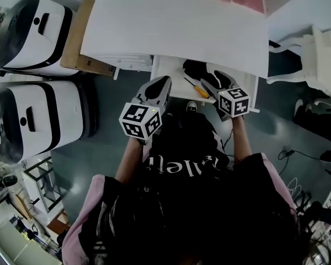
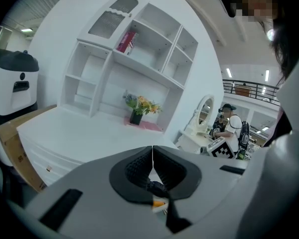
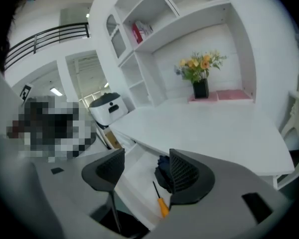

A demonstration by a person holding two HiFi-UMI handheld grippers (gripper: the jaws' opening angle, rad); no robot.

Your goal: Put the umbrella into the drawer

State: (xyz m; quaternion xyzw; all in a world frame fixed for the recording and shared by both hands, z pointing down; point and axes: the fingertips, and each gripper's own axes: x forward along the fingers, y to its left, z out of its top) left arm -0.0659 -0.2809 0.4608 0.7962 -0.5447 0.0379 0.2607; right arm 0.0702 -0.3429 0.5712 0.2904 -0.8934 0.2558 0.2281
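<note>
Under the white desk the drawer stands pulled out. Inside it a dark folded umbrella lies at the back, with an orange-handled screwdriver beside it. My left gripper hovers at the drawer's left front, jaws shut together on nothing; in the left gripper view the umbrella and screwdriver show just below the pads. My right gripper is open above the drawer's right part. Between its jaws I see the umbrella, the screwdriver and the drawer floor.
Two white-and-black machines stand on the floor at left, next to a cardboard box. A white chair is at right. A flower vase and shelves sit at the desk's back. Cables lie on the floor at lower right.
</note>
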